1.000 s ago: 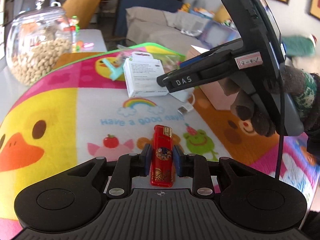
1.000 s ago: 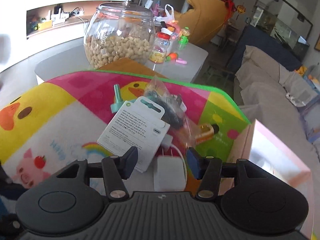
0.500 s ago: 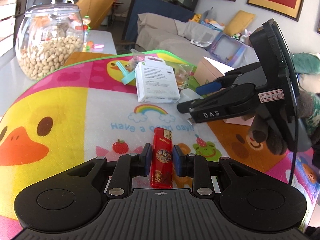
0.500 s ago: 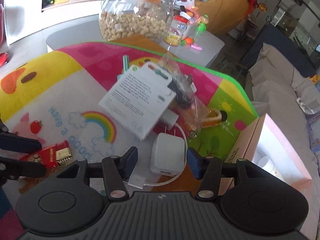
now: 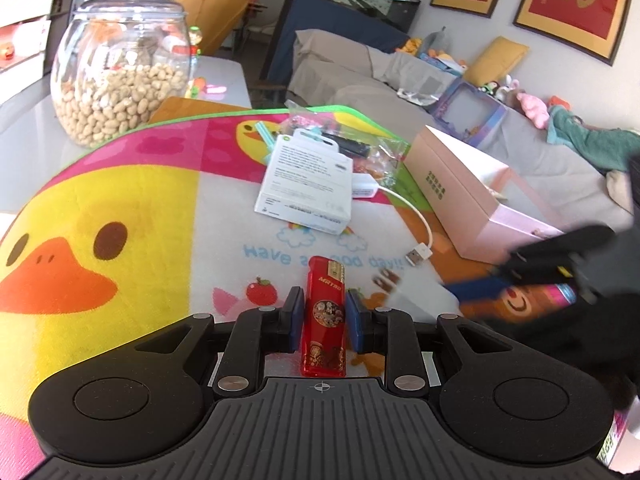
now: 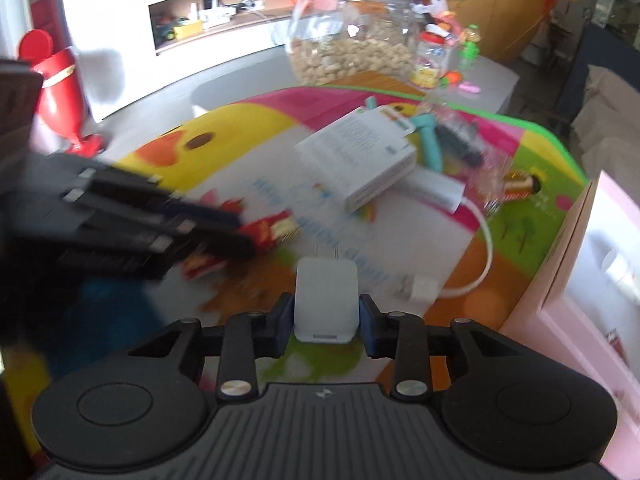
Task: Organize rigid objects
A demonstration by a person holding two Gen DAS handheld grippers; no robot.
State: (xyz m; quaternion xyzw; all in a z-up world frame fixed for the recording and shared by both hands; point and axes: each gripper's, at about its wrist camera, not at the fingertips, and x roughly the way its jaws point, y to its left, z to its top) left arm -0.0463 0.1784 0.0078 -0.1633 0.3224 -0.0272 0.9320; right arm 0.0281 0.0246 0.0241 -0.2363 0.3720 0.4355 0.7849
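Note:
My left gripper (image 5: 323, 320) is shut on a red lighter (image 5: 326, 284), held just above the cartoon play mat (image 5: 120, 200). The jaws of my right gripper (image 6: 326, 316) are closing, and its blue pads press the sides of a white charger plug (image 6: 326, 292), prongs pointing forward. In the left wrist view the right gripper (image 5: 500, 276) shows blurred at the right with the charger plug (image 5: 412, 296). The right wrist view has the left gripper (image 6: 240, 236) blurred at the left with the lighter (image 6: 276, 228). A white USB cable (image 6: 486, 248) lies loose on the mat.
A white retail box (image 5: 308, 184) lies mid-mat beside a clear plastic bag (image 5: 360, 144) of small items and a teal tool (image 6: 430, 140). An open pink box (image 5: 460, 184) stands at the mat's right edge. A glass jar of peanuts (image 5: 120, 80) sits at the far left.
My right gripper closed on the white charger plug and swung with it toward the left gripper, away from the white box. The left gripper kept the lighter and only rolled slightly.

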